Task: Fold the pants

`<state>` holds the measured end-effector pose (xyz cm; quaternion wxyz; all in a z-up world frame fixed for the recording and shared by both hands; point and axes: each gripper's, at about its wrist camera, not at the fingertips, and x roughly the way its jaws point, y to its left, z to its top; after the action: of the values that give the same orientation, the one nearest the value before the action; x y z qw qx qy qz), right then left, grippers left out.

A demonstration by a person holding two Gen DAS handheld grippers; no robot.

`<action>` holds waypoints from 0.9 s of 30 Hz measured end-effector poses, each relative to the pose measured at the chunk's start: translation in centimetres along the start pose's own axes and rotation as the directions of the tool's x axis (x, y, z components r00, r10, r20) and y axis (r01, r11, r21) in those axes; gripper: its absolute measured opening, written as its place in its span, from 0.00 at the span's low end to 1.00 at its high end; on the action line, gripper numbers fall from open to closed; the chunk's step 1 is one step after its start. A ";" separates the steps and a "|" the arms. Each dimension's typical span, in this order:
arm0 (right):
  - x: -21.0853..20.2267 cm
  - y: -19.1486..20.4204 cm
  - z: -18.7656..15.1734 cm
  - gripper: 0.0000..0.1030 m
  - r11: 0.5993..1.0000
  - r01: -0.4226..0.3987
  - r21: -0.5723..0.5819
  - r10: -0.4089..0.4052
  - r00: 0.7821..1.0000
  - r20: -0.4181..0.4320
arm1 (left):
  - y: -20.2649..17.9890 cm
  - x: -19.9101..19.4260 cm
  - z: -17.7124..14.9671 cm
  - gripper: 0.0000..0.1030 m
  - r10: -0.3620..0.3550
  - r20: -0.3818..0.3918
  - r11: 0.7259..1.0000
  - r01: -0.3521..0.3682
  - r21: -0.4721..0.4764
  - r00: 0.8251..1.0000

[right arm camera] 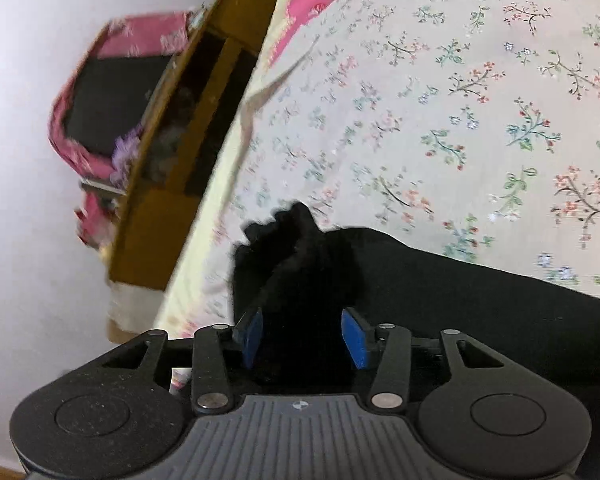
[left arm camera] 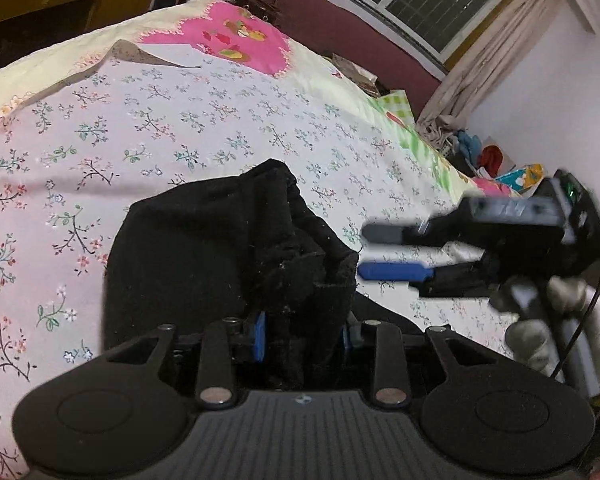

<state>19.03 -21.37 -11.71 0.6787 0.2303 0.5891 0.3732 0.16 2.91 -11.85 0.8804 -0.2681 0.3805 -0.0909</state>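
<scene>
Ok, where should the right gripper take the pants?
Probably the thick ribbed hem of the pants, beside where the left gripper holds them. Come from the right, level with the bed: that edge stands raised and faces the open fingers of the right gripper.
</scene>
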 end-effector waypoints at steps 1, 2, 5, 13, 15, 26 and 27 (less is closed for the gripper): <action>-0.2 0.1 0.4 0.38 1.000 -0.024 0.007 0.024 1.000 -0.003 | 0.0 0.0 -0.1 0.40 0.004 -0.001 1.000 -0.004 0.009 1.000; -0.2 0.6 0.6 0.42 0.999 -0.041 0.012 0.041 0.999 -0.003 | -0.2 0.0 -0.2 0.40 0.006 -0.002 1.000 -0.006 0.018 1.000; 0.8 2.6 1.0 0.72 0.999 -0.016 -0.043 0.014 0.999 -0.032 | -0.7 0.0 -0.4 0.40 0.003 -0.005 1.000 -0.003 0.030 1.000; 7.4 4.4 1.5 0.59 0.990 0.033 -0.137 -0.055 0.986 -0.158 | -1.9 1.1 -1.2 0.40 0.034 -0.043 0.994 -0.029 0.104 0.998; 7.3 4.5 1.5 0.15 0.979 0.113 -0.172 -0.143 0.975 -0.169 | -2.0 1.2 -1.3 0.40 0.037 -0.051 0.994 -0.032 0.104 0.998; -1.5 1.2 0.3 0.02 0.989 0.131 -0.073 -0.137 0.986 -0.090 | -7.2 2.2 -1.6 0.40 -0.080 -0.122 0.980 0.100 0.169 0.989; -2.5 0.8 0.1 0.02 0.988 0.140 -0.061 -0.145 0.986 -0.081 | -7.8 2.4 -1.7 0.40 -0.095 -0.133 0.977 0.118 0.175 0.987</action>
<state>18.90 -22.81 -9.52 0.6841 0.1526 0.6218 0.3494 0.96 -5.22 -10.09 0.8697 -0.2001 0.4097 -0.1890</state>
